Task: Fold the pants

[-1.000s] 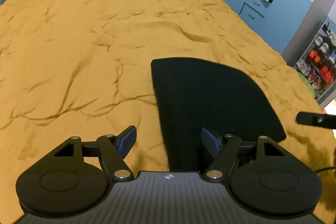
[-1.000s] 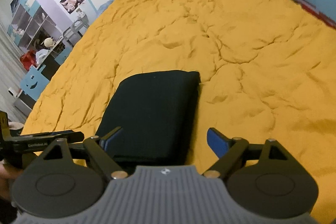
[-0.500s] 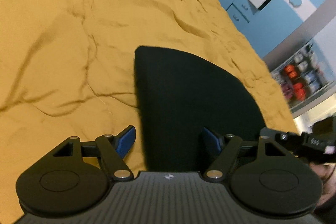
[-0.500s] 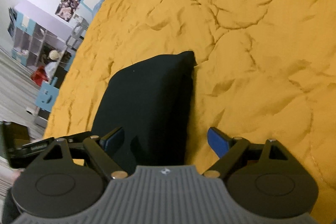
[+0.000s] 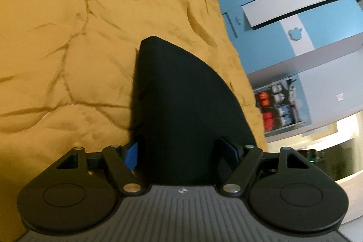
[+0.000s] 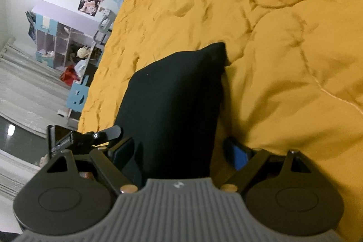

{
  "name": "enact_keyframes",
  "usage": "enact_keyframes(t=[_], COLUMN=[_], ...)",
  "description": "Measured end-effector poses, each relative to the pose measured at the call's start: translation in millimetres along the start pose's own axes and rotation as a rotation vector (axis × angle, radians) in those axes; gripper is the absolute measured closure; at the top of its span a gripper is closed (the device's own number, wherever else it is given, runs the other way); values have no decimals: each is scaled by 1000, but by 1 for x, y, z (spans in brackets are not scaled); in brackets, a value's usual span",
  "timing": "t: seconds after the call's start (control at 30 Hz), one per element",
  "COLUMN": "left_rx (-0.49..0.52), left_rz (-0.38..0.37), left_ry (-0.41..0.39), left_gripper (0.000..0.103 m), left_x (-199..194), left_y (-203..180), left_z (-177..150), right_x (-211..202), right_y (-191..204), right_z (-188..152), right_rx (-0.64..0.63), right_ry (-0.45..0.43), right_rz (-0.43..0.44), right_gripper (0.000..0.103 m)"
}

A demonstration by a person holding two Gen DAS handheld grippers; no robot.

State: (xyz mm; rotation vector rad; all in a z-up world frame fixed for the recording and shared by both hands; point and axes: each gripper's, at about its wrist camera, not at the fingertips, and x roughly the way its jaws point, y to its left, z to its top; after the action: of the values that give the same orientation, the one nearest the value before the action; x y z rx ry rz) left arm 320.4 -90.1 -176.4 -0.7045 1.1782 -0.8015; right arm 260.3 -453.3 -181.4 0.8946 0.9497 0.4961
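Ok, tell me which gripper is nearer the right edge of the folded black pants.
Right. The right gripper straddles that edge of the pants at the near end; the left gripper straddles the opposite edge.

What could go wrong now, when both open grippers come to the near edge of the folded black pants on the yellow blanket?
1. The left gripper and right gripper both stand open astride the pants; closing may catch only the top layer and undo the fold.
2. The blanket is soft and wrinkled, so a finger could pinch it together with the pants.
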Motion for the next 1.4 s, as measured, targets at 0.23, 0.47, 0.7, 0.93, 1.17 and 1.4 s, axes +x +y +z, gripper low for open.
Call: enact_keyframes(t=[0.23, 0.47, 0.7, 0.93, 1.17, 1.4], left_rx=[-24, 5, 8, 99, 105, 104], left_rz=[-90, -11, 49, 41, 45, 8], left_ry=[7, 7, -19, -76, -96, -44], left_gripper=[13, 38, 61, 64, 64, 64], left_x=[18, 14, -2, -55, -96, -111], left_y=[6, 2, -26, -91, -137, -150], left_z=[6, 2, -6, -22, -70, -126], right_x=[30, 36, 24, -23, -87, -145], right_y=[-3, -8, 18, 83, 154, 170], right_z=[7, 5, 0, -11, -55, -129], right_rx=[-15, 18, -22, -83, -168, -164], right_ry=[11, 14, -10, -62, -76, -83], right_rz=[113, 148, 117, 157, 122, 82], right_gripper=[20, 64, 81, 83, 83, 83])
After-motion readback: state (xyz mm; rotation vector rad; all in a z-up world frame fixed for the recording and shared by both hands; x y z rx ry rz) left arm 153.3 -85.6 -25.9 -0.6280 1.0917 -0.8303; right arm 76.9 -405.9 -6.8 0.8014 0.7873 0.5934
